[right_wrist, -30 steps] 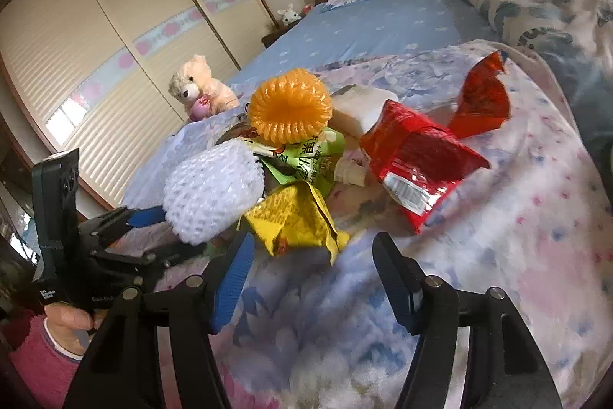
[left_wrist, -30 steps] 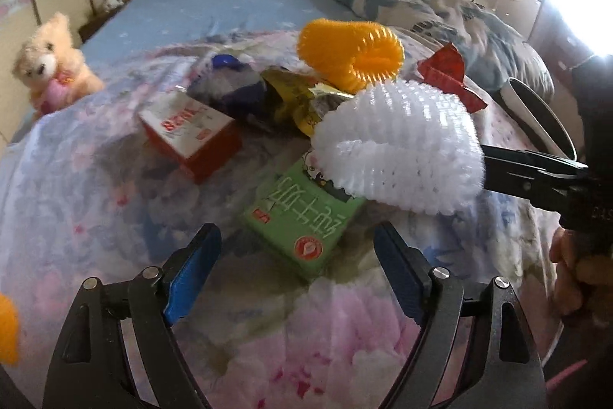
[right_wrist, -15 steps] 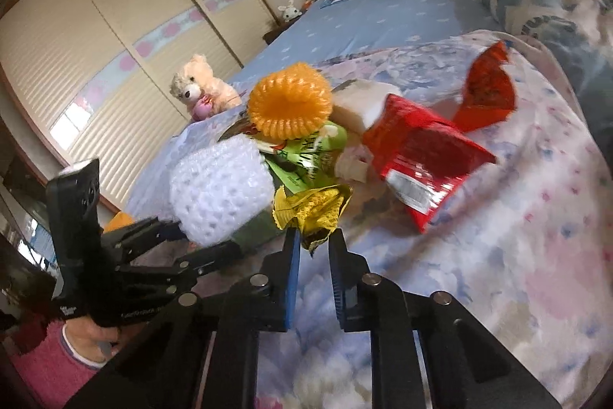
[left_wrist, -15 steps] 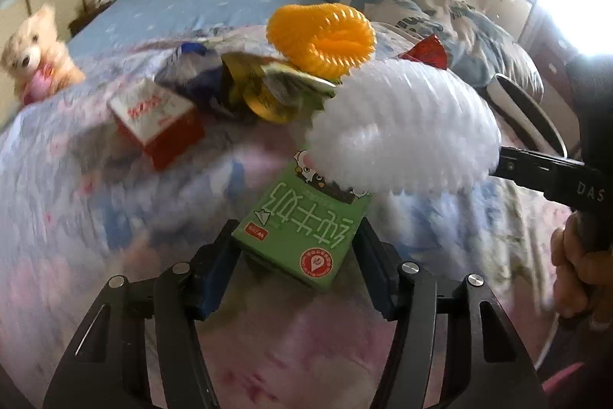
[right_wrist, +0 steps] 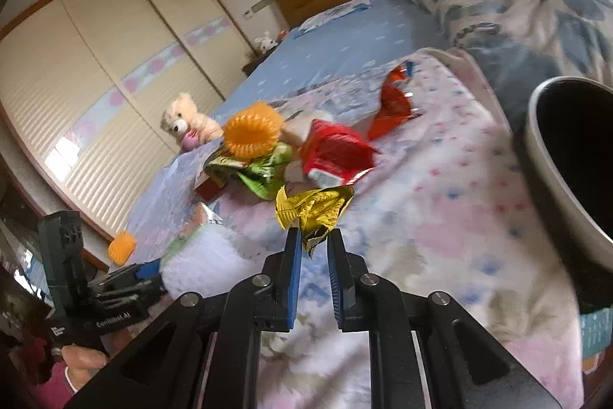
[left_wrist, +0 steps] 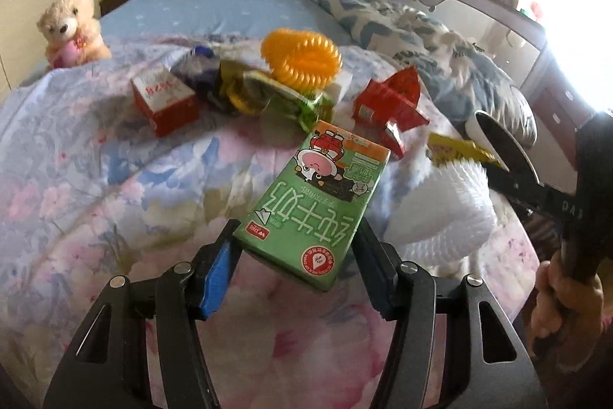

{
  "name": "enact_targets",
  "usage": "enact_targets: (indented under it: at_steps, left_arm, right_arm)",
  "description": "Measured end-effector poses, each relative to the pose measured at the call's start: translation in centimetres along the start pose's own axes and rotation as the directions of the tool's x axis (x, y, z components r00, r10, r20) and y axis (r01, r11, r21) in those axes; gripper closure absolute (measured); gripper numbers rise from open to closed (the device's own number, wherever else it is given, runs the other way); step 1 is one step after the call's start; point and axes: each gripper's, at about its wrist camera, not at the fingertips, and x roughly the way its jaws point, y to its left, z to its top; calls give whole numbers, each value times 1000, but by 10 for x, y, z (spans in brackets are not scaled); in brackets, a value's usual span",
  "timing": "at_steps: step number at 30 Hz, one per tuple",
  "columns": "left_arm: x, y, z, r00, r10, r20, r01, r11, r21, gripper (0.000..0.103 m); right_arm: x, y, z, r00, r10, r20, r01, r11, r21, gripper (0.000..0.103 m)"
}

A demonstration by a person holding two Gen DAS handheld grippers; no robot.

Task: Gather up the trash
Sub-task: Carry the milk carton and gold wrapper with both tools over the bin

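My left gripper point(left_wrist: 299, 236) is shut on a green milk carton point(left_wrist: 318, 194) and holds it tilted above the flowered blanket. Just right of it lies a white foam net point(left_wrist: 440, 213). In the right wrist view, my right gripper point(right_wrist: 312, 236) is shut on a crumpled yellow wrapper point(right_wrist: 314, 206), clear of the pile. Behind it remain an orange foam net point(right_wrist: 253, 129), a green wrapper point(right_wrist: 264, 167) and red wrappers point(right_wrist: 337, 156). A red box point(left_wrist: 164, 98) sits at the pile's left. A person's hand holds each gripper's handle.
A grey bin point(right_wrist: 544, 171) with a dark inside stands close on the right. A teddy bear point(left_wrist: 71, 25) sits at the bed's left edge. A small orange net point(right_wrist: 122, 247) lies low at the left. Quilts are heaped at the far right.
The left jaws closed on the green carton and lifted it off the blanket. The right jaws closed on the yellow wrapper and drew it away from the pile, bringing the bin into view.
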Motion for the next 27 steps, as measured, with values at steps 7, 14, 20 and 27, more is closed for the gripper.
enact_targets:
  at_steps: [7,14,20,27]
  left_arm:
    - [2,-26,14,1000,-23,13,22,999,44,45]
    - [8,-60,20,998,-61,11,59,994,95,45]
    - [13,-88,34,996,-90,14,87,988,129,45]
    - [21,-124,39,993,-120,3,117,975,190,45]
  right_arm:
    - [-27,-21,-3,999,-24,44,23,999,34,89]
    - [-51,-41,-4,995,-58,78,53,996,67,89]
    - [-69,-59,-2,991,-88,105,78,993,92,89]
    - [-88,-81,-1,983,-126,132,109,986,125,90]
